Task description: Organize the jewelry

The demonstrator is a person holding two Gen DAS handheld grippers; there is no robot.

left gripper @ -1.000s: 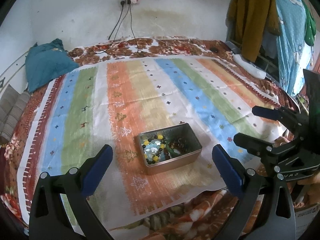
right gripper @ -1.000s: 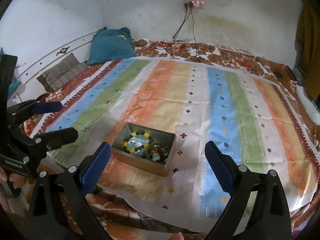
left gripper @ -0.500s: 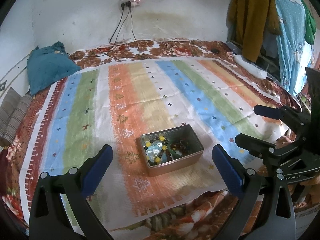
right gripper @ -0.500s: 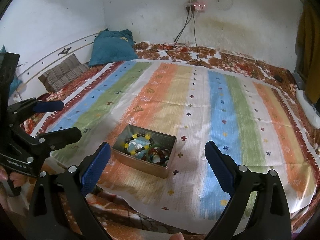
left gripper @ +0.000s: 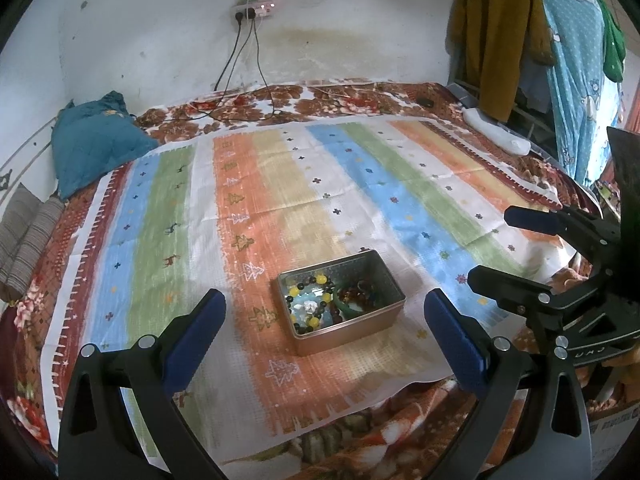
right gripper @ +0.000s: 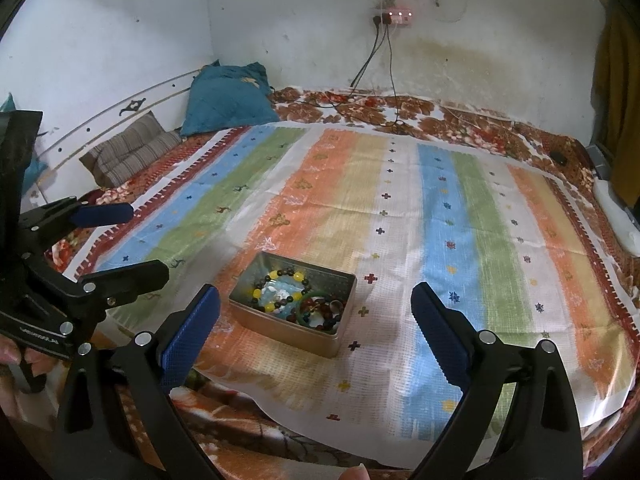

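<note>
Left wrist view: the left claw (left gripper: 324, 320) hangs spread and empty above the near edge of the bed (left gripper: 360, 96); the metal tin (left gripper: 316, 340) sits between its tips on the striped cloth (left gripper: 360, 200), holding a beaded bracelet (left gripper: 310, 306). Right wrist view: the right claw (right gripper: 316, 320) is likewise spread, the tin (right gripper: 280, 328) just beyond. The beads look light, loose and slippery; pinching one strand seems best.

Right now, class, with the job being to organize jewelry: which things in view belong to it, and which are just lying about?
Belongs to the job:
- rectangular gold metal tin
- yellow-and-dark beaded bracelet inside it
- green bangle inside it
- left gripper, open
- right gripper, open

Just lying about:
- teal pillow
- grey striped cushion
- white power strip on the wall
- hanging mustard garment
</note>
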